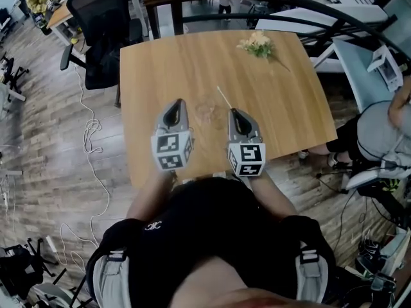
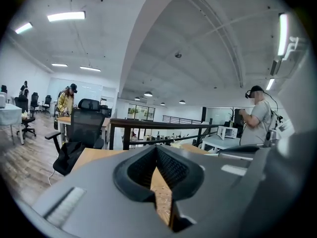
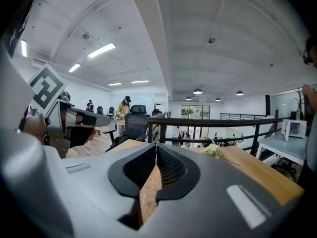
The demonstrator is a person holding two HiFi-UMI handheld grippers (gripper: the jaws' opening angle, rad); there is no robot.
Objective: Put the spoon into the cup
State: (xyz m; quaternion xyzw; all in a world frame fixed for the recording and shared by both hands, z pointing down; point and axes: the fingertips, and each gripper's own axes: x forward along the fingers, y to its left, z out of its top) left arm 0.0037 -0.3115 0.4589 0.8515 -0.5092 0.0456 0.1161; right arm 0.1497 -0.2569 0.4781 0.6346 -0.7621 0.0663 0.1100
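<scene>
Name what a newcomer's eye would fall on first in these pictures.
The left gripper and right gripper, jaws shut and empty, hang side by side over the near part of the wooden table. Between them stands a clear cup, the thin spoon lying just right of it. A bunch of flowers sits at the table's far side.

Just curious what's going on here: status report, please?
Left tongs, right tongs: shut, empty. Spoon on table beside cup, not in it. Nothing in the way; flowers far off.
</scene>
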